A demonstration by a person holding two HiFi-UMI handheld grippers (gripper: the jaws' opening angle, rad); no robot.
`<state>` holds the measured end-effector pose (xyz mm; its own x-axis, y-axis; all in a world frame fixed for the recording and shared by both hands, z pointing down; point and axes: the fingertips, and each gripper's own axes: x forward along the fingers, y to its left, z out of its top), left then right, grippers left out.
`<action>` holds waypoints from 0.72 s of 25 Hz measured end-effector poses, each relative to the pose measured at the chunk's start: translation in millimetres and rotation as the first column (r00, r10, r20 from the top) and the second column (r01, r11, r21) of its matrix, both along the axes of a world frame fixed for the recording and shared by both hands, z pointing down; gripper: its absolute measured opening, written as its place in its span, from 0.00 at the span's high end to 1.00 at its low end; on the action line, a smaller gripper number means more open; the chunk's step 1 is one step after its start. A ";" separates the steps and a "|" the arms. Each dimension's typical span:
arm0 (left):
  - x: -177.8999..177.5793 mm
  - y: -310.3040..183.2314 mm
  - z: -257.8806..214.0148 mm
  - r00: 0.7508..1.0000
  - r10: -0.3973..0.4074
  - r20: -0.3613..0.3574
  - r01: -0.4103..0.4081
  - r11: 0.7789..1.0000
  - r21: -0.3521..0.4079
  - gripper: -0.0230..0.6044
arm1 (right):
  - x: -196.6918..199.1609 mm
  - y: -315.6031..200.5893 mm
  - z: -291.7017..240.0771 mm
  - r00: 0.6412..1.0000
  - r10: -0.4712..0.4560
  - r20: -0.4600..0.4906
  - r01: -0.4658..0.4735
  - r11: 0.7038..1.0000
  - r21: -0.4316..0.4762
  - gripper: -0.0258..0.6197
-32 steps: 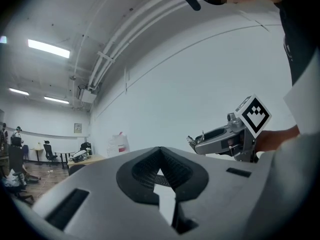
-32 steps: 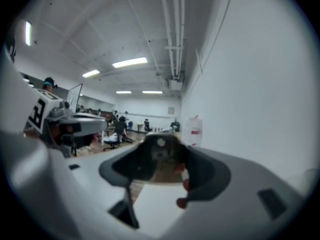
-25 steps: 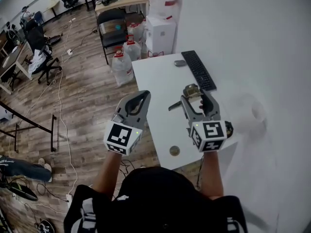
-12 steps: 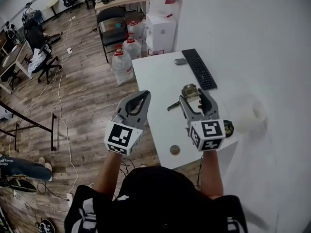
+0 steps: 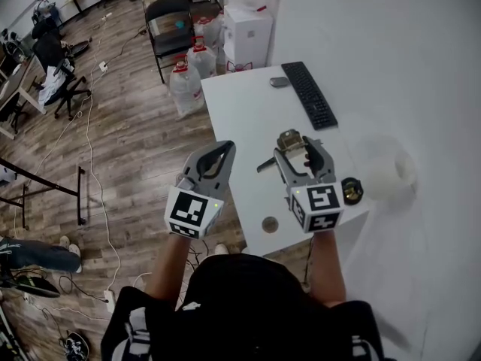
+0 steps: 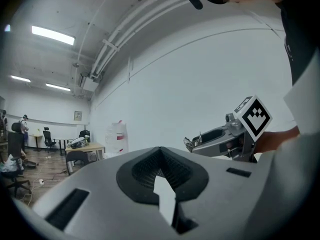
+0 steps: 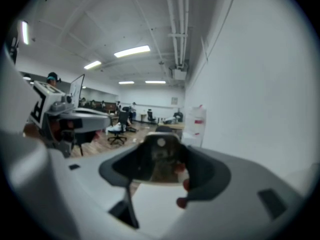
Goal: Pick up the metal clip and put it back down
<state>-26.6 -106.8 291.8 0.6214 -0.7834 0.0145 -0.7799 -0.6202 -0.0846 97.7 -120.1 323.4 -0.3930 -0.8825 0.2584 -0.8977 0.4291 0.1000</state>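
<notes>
Progress looks to be about halfway: the metal clip (image 5: 288,139) is off the white table (image 5: 240,119) and clamped at the tip of the right gripper (image 5: 297,153), so the pick-up appears done and the putting-down is left. In the right gripper view the jaws press on the clip from both sides, its dull metal body filling the gap between the pads. A thin dark lever sticks out of the clip toward 8 o'clock in the head view. How high it hangs above the tabletop I cannot tell.

The left gripper (image 5: 222,150) floats at 9 o'clock of the right one, off the table's edge and over the wooden floor. Its jaws are together with nothing between them.

On the table a black keyboard (image 5: 309,104) lies toward 1 o'clock from the clip, with a mouse (image 5: 279,82) at its far end. A small round disc (image 5: 270,224) sits near the table's front edge, at 6 o'clock of the clip. A dark ring-shaped object (image 5: 351,189) sits at 3 o'clock of the right gripper's marker cube.

Compared with a second ago, the grip on the clip is unchanged and the left gripper has barely moved. The right gripper has drifted a little toward 9 o'clock, so the dark ring, then half hidden behind the cube, now shows clear of it. The whole table also sits higher in the head view, which suggests the head has tipped
</notes>
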 end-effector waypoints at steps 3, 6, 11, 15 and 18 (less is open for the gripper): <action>1.6 -2.4 15.3 1.000 0.003 0.015 -0.002 1.000 -0.030 0.92 | 0.0 -0.4 17.9 1.000 -0.001 -0.018 0.001 0.999 -0.042 0.52; 4.1 -4.9 31.8 0.999 0.007 0.041 -0.005 0.998 -0.063 0.92 | -0.2 -0.6 38.3 1.000 -0.007 -0.028 0.005 0.996 -0.095 0.52; 11.0 -1.1 63.9 0.998 0.021 0.054 -0.014 0.990 -0.143 0.92 | -2.3 9.4 90.6 0.997 -0.038 -0.061 0.024 0.975 -0.222 0.52; 21.3 -7.5 90.2 0.997 0.036 0.062 -0.023 0.979 -0.204 0.92 | -2.5 11.9 137.1 0.996 -0.077 -0.050 0.056 0.943 -0.329 0.52; 25.1 -13.4 109.5 0.996 0.046 0.073 -0.026 0.968 -0.250 0.92 | -6.9 14.1 168.9 0.992 -0.116 -0.047 0.087 0.909 -0.407 0.52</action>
<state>-1.4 -120.2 401.3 0.6385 -0.7261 0.2552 -0.7537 -0.6570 0.0164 90.8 -106.0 492.3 -0.4434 -0.6538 0.6131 -0.8442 0.5345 -0.0407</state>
